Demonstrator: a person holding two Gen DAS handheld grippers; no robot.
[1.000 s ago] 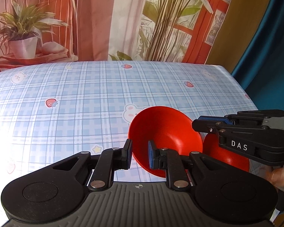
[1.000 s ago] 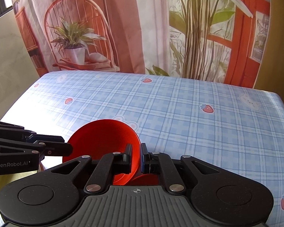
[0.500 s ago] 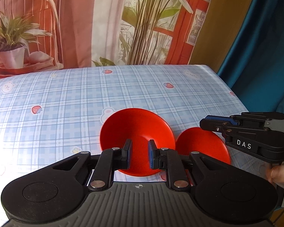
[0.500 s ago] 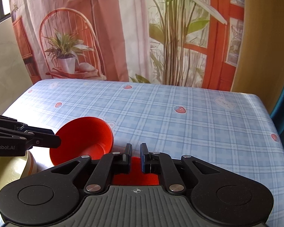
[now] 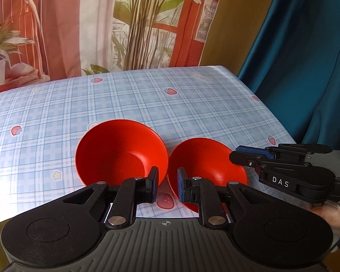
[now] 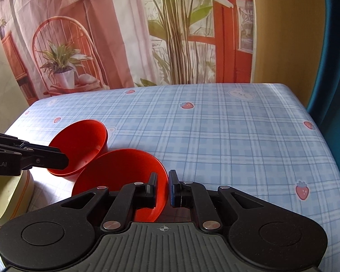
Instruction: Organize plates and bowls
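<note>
Two red bowls are in view near the front of the blue plaid table. In the left wrist view the left red bowl (image 5: 121, 151) is tilted, with the right red bowl (image 5: 206, 165) beside it. My left gripper (image 5: 167, 188) is open, one finger in front of each bowl, holding nothing. In the right wrist view my right gripper (image 6: 162, 188) is shut on the rim of the right red bowl (image 6: 122, 176), one finger inside it and one outside. The left red bowl (image 6: 79, 147) lies behind it. The right gripper also shows in the left wrist view (image 5: 242, 156).
A cream bowl with an orange stripe (image 6: 9, 195) sits at the front left corner of the table (image 6: 226, 136). A printed backdrop hangs behind the table and a teal curtain (image 5: 306, 56) hangs to the right.
The left gripper has let go of the left red bowl's rim, opened and shifted right. The right bowl, held by the right gripper, has come out from behind the left bowl.
</note>
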